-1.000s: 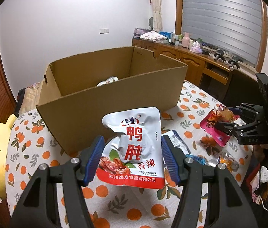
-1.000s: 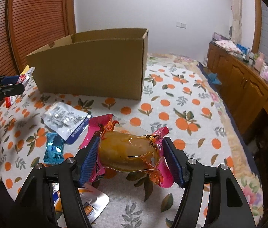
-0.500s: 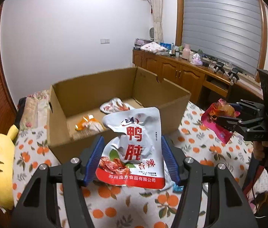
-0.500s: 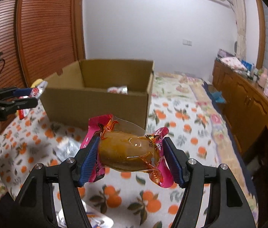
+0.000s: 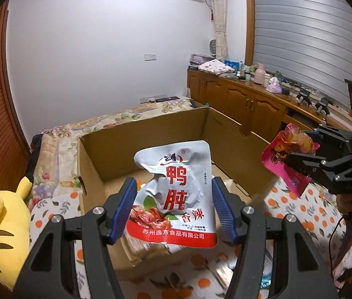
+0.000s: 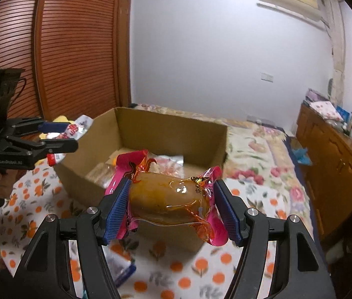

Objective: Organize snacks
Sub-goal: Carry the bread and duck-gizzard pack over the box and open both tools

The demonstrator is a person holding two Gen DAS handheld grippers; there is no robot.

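Cardboard box [image 5: 228, 147] ahead; yellow plush [image 5: 4, 226] beside it.

My left gripper [image 5: 173, 208] is raised and tilted downward toward the cardboard box [image 5: 106, 154], its blue pads clamped on the sides of a white pouch [image 5: 176, 194]. My right gripper [image 6: 171, 205] sits at the box's near corner, angled down the same way, jaws closed on a pink-wrapped snack [image 6: 168, 194].
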